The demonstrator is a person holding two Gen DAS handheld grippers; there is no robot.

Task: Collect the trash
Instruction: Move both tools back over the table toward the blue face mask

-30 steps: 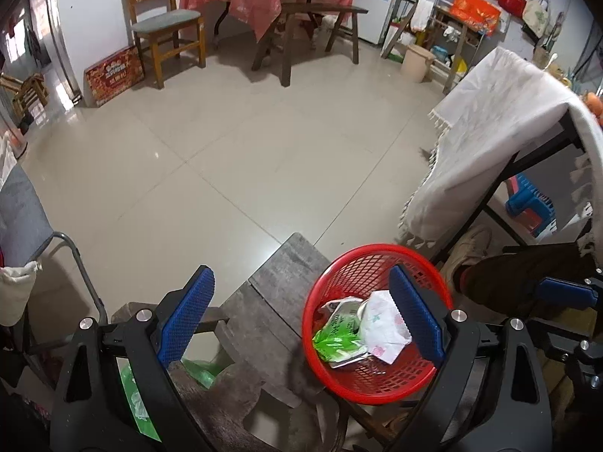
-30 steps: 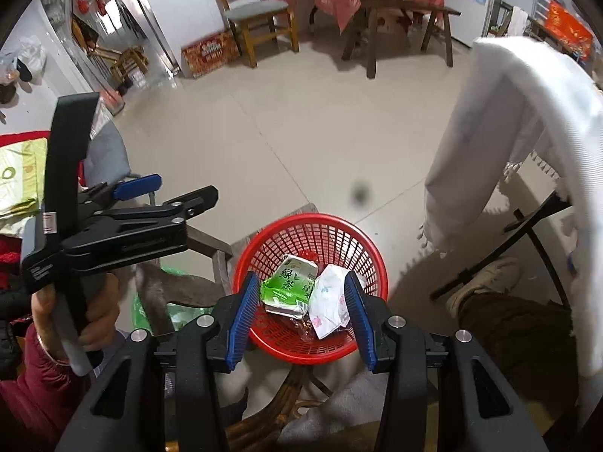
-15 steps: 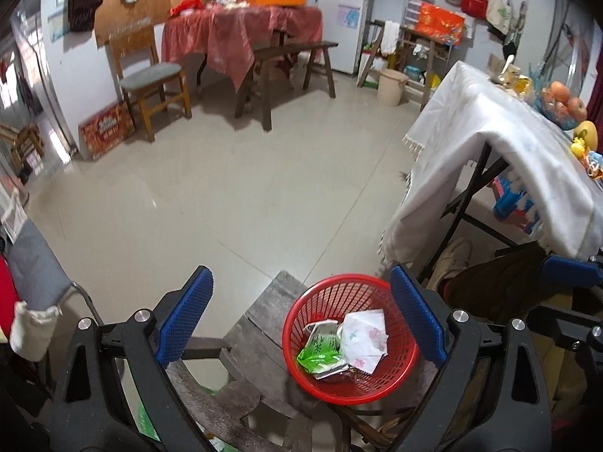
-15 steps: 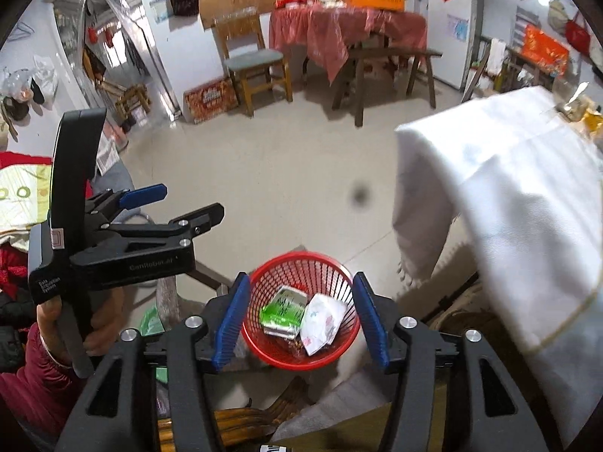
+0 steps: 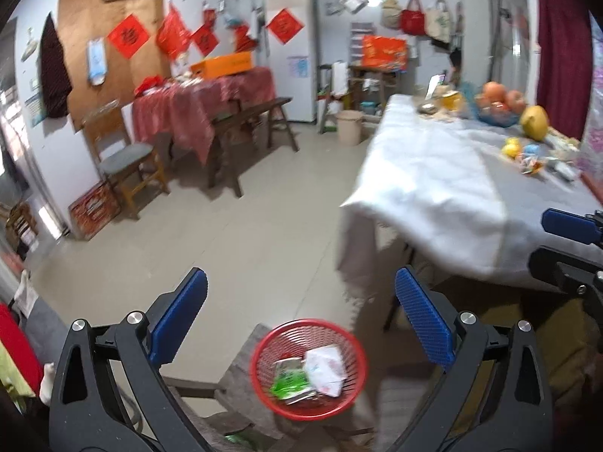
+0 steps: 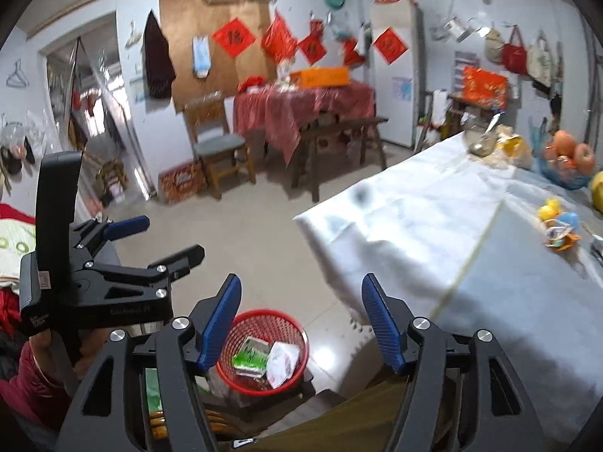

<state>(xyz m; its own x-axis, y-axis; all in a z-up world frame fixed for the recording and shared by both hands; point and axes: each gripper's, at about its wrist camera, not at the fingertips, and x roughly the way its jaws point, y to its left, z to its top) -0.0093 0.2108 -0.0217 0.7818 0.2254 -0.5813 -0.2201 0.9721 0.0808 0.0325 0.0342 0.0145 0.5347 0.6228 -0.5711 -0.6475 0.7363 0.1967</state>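
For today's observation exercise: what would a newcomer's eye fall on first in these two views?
Probably the red basket low in the frame, on a dark wooden stool, holding a green packet and a white wrapper. Next, the table under a white cloth at right, with fruit at its far end. Both the left gripper and right gripper are open and empty.

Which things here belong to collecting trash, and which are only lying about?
Job:
- red basket
- green packet in it
- white wrapper in it
- scraps on white table

Lying about:
- fruit bowl
- wooden chair
- bench
- bucket
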